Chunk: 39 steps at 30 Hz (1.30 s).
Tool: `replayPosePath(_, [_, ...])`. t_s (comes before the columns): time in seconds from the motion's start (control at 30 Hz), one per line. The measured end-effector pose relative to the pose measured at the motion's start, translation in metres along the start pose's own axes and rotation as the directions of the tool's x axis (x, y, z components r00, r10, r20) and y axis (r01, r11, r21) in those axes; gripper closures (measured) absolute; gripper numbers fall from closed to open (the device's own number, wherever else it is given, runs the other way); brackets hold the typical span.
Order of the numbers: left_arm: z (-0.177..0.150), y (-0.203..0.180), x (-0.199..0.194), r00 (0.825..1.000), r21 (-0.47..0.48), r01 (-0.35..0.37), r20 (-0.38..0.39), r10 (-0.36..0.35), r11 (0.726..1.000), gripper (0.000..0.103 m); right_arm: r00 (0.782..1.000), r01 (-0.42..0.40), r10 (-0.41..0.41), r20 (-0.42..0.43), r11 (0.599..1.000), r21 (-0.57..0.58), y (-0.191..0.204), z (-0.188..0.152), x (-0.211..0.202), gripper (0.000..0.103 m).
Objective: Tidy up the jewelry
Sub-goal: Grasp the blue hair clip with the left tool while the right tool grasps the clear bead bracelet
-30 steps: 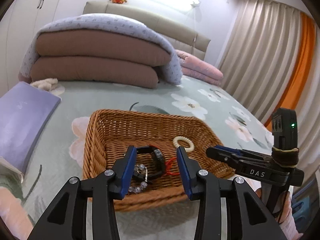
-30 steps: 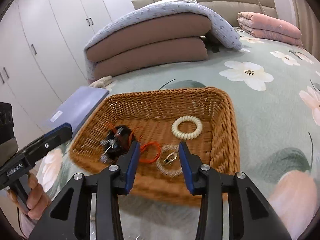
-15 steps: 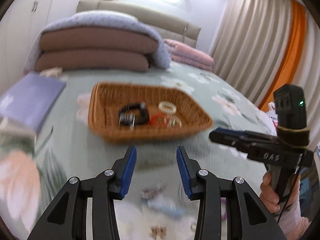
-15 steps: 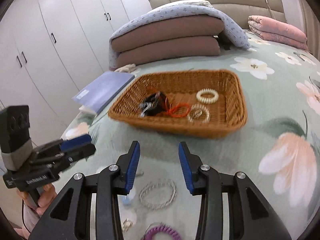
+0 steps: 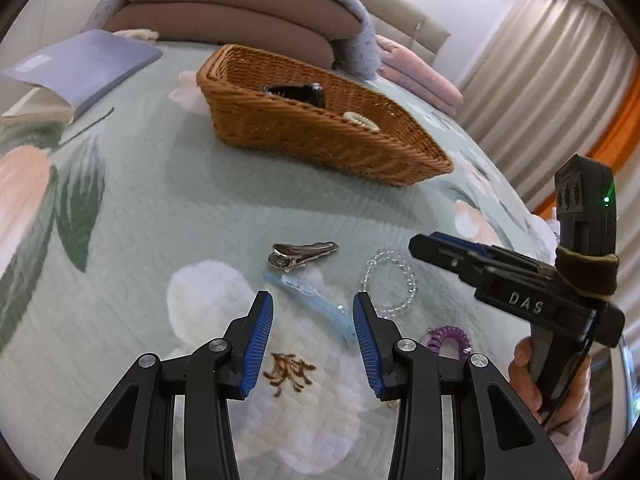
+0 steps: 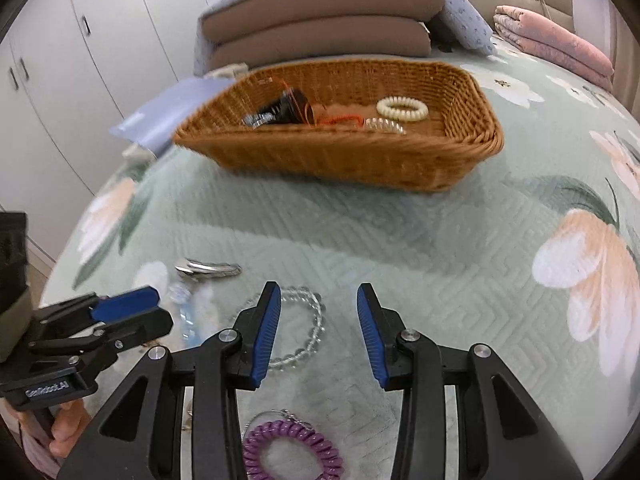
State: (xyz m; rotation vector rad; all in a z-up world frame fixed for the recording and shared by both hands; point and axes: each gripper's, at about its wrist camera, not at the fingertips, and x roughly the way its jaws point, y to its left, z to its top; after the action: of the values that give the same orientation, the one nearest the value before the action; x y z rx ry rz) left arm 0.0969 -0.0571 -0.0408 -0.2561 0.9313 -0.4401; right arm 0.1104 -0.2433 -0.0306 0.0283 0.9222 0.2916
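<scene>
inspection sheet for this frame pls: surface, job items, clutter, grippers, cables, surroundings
Surface: green floral quilt on a bed, soft and ridged.
Job's things: wicker basket holding a cream coil tie, a clear coil tie, an orange cord and a dark tangled piece. Loose on the quilt: silver clip, blue clip, clear bead bracelet, purple coil tie.
Clutter: lilac book left of the basket.
Grippers: left gripper open over the blue clip, holding nothing; right gripper open, empty, by the bracelet.
Cables: thin black lead along the right gripper's handle.
Surroundings: folded bedding, pink blanket, wardrobe, curtains.
</scene>
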Motion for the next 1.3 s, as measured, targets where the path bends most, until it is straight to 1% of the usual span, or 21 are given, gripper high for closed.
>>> replayPosePath(0.07, [-0.001, -0.003, 0.003, 1.000, 0.001, -0.014, 0.009, 0.014, 1.000, 0.060, 1.000, 0.028, -0.028, -0.004, 0.999, -0.021, 0.005, -0.001, 0.003, 0.060])
replayPosePath(0.1, [-0.002, -0.005, 0.006, 1.000, 0.001, -0.019, 0.007, 0.019, 1.000, 0.060, 0.999, 0.046, -0.046, -0.005, 0.998, -0.041, 0.009, -0.002, 0.005, 0.062])
replayPosePath(0.13, [-0.002, -0.007, 0.009, 1.000, 0.003, -0.025, 0.004, 0.025, 1.000, 0.060, 0.999, 0.053, -0.053, -0.008, 0.997, -0.054, 0.011, -0.003, 0.007, 0.066])
replayPosePath(0.2, [-0.001, -0.009, 0.012, 0.999, 0.009, -0.041, 0.012, 0.041, 0.999, 0.060, 0.997, 0.070, -0.071, -0.018, 0.994, -0.078, 0.016, -0.005, 0.010, 0.070])
replayPosePath(0.3, [0.001, -0.014, 0.016, 0.998, 0.018, -0.065, 0.016, 0.065, 0.998, 0.060, 0.992, 0.117, -0.121, -0.026, 0.987, -0.105, 0.019, -0.006, 0.015, 0.080])
replayPosePath(0.37, [0.001, -0.018, 0.019, 0.996, 0.033, -0.087, 0.015, 0.087, 0.996, 0.060, 0.991, 0.128, -0.132, -0.029, 0.986, -0.111, 0.018, -0.006, 0.015, 0.084])
replayPosePath(0.4, [0.001, -0.019, 0.020, 0.995, 0.043, -0.097, 0.015, 0.096, 0.994, 0.060, 0.990, 0.134, -0.138, -0.030, 0.984, -0.113, 0.018, -0.006, 0.014, 0.089])
replayPosePath(0.43, [0.001, -0.021, 0.020, 0.995, 0.050, -0.104, 0.015, 0.103, 0.993, 0.060, 0.989, 0.139, -0.144, -0.031, 0.983, -0.116, 0.017, -0.006, 0.014, 0.091])
replayPosePath(0.53, [0.000, -0.025, 0.023, 0.991, 0.088, -0.134, 0.003, 0.135, 0.987, 0.061, 0.985, 0.167, -0.171, -0.028, 0.979, -0.114, 0.012, -0.005, 0.012, 0.092])
replayPosePath(0.6, [-0.002, -0.032, 0.023, 0.983, 0.160, -0.181, 0.001, 0.183, 0.970, 0.064, 0.979, 0.199, -0.203, -0.025, 0.974, -0.104, 0.007, -0.005, 0.010, 0.092])
replayPosePath(0.67, [-0.006, -0.037, 0.021, 0.976, 0.234, -0.212, -0.002, 0.219, 0.949, 0.065, 0.981, 0.188, -0.190, -0.028, 0.980, -0.073, -0.003, -0.004, 0.008, 0.092])
replayPosePath(0.77, [-0.009, -0.035, 0.012, 0.977, 0.283, -0.200, -0.019, 0.214, 0.938, 0.065, 0.987, 0.158, -0.159, -0.033, 0.987, -0.042, -0.011, -0.002, 0.006, 0.092])
replayPosePath(0.9, [-0.006, -0.021, 0.005, 0.982, 0.276, -0.163, -0.045, 0.182, 0.947, 0.064, 0.986, 0.162, -0.163, -0.034, 0.986, -0.044, -0.010, -0.002, 0.006, 0.092])
replayPosePath(0.97, [-0.006, -0.016, 0.005, 0.979, 0.275, -0.173, -0.057, 0.195, 0.946, 0.065, 0.985, 0.165, -0.167, -0.034, 0.985, -0.049, -0.009, -0.003, 0.006, 0.091])
replayPosePath(1.07, [-0.008, -0.014, 0.003, 0.981, 0.274, -0.159, -0.062, 0.182, 0.949, 0.065, 0.984, 0.172, -0.174, -0.032, 0.984, -0.056, -0.008, -0.003, 0.008, 0.091])
replayPosePath(1.17, [-0.010, -0.017, 0.003, 0.978, 0.285, -0.173, -0.065, 0.198, 0.943, 0.065, 0.985, 0.170, -0.171, -0.030, 0.984, -0.053, -0.008, -0.004, 0.009, 0.091])
replayPosePath(1.3, [-0.011, -0.017, -0.001, 0.981, 0.277, -0.158, -0.066, 0.183, 0.948, 0.065, 0.983, 0.178, -0.180, -0.030, 0.982, -0.057, -0.007, -0.004, 0.011, 0.091])
